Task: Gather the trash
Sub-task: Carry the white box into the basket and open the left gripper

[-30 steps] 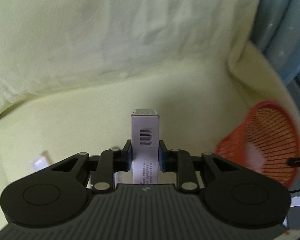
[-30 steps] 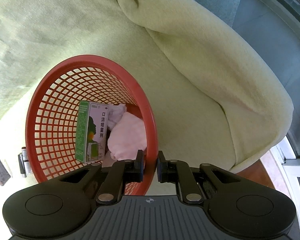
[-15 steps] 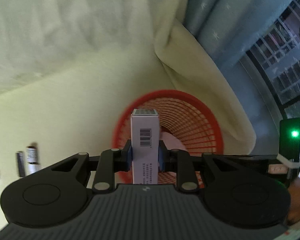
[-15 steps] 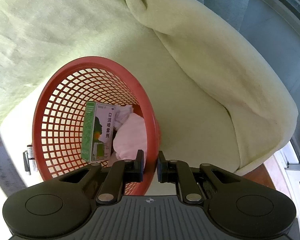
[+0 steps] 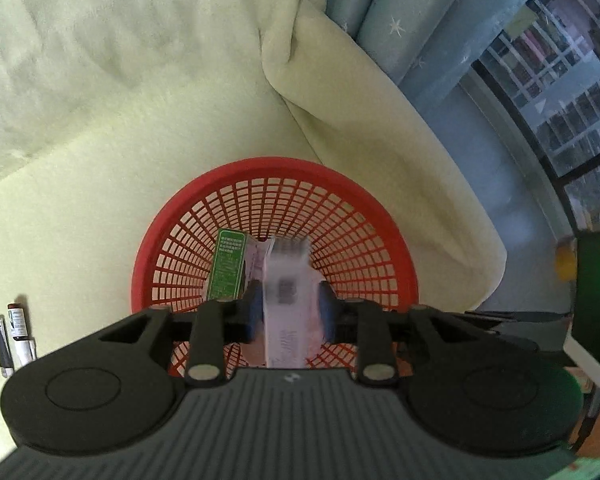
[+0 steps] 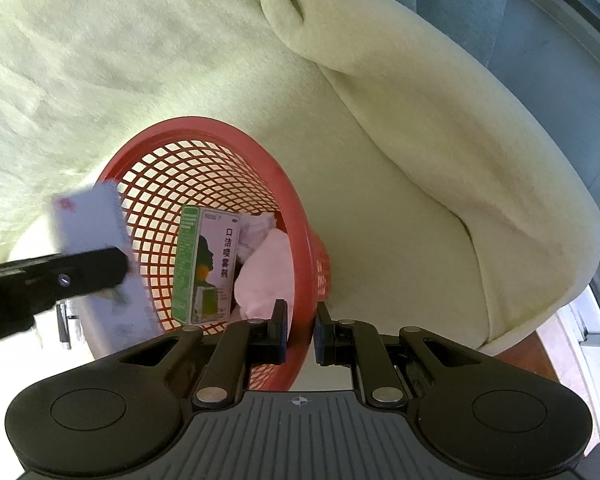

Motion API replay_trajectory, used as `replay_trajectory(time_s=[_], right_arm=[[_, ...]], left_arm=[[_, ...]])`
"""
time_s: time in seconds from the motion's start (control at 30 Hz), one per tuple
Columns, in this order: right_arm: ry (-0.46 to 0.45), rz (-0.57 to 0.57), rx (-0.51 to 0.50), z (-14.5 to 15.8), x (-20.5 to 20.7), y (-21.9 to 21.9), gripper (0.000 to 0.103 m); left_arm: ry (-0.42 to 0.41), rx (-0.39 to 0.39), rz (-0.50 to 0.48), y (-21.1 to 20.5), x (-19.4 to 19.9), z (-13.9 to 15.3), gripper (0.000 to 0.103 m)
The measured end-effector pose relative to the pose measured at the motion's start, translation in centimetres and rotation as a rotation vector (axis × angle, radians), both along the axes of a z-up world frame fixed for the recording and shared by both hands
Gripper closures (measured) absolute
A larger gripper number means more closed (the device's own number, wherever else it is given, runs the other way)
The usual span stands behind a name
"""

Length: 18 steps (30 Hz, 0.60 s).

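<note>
Left gripper [image 5: 287, 312] is clamped on a pale carton [image 5: 286, 300], one finger pad against each side face; the carton is motion-blurred, with a barcode panel just legible. It stands upright between the fingers, directly over the mouth of the red mesh basket [image 5: 400, 252].

Right gripper [image 6: 300, 334] is closed onto the basket's near rim, one finger inside the wall and one outside, and the basket sits tilted toward this camera.

Left wrist view only:
- Two small dark tubes [image 5: 14, 334] lie side by side on the pale green blanket [image 5: 100, 180], left of the basket and apart from it.
- A blue star-print curtain [image 5: 392, 20] and a barred window [image 5: 560, 92] appear at upper right.
- Only the narrow green side of the green box [image 5: 227, 268] is visible, just left of the carton.

Right wrist view only:
- The green box shows its printed front, standing against the basket's inner wall.
- Crumpled pink tissue [image 6: 266, 268] lies beside the box, touching it.
- The carton appears from the side, gripped by the black left finger at the basket's left rim.
- A strip of brown floor [image 6: 540, 344] shows at lower right.
</note>
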State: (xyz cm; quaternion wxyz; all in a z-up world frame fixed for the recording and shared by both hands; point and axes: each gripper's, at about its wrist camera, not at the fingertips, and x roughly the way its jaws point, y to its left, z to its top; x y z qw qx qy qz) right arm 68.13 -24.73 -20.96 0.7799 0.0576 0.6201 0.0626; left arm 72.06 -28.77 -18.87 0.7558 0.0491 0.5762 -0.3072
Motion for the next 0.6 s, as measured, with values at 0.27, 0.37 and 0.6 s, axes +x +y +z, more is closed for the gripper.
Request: replay_trajectory(time_s=[0.27,0.37,0.6], right_arm=[[0.002,-0.004,0.002,-0.1,0.3,0.2,0.094],[0.001,-0.003,0.002,0.0,0.1,0.2,0.094],[0.001,-0.005,-0.005,-0.1,0.1,0.3,0.094]], left_arm=[[0.006,0.021,0.030,2.4,-0.3,0.3,0.059],[-0.014,0.040,0.055,4.2,-0.3,0.6,0.058],[-0.076,0.092,0.160,9.4,0.5,1.5,0.058]])
